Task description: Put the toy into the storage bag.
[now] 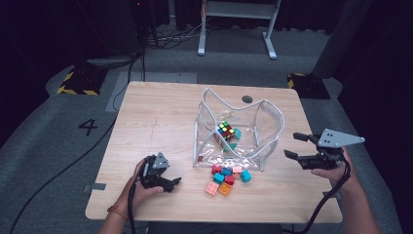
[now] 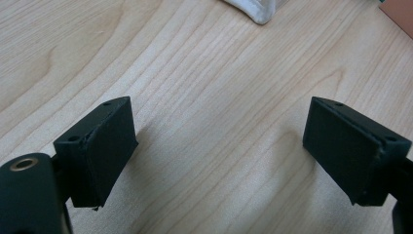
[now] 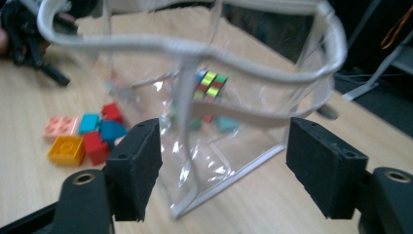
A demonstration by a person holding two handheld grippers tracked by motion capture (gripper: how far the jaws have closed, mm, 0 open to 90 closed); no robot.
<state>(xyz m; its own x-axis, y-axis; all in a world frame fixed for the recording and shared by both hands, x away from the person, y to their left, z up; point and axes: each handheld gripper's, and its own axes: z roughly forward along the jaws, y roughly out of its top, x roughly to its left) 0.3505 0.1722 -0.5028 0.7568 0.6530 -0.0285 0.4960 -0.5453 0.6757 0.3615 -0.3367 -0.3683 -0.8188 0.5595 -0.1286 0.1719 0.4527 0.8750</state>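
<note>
My right hand-held gripper (image 3: 221,165) stands wide open, holding nothing, level with the clear pouch (image 1: 238,131) at frame centre on the tabletop (image 1: 156,117). It looks light, floppy and slick; I'd pinch the white piped corner seam (image 3: 185,122). Left hand-held gripper (image 2: 219,151) rests open, empty.

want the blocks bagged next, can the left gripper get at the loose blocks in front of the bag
Probably yes: the left gripper rests open on the table, with bare wood between it and the blocks.
</note>
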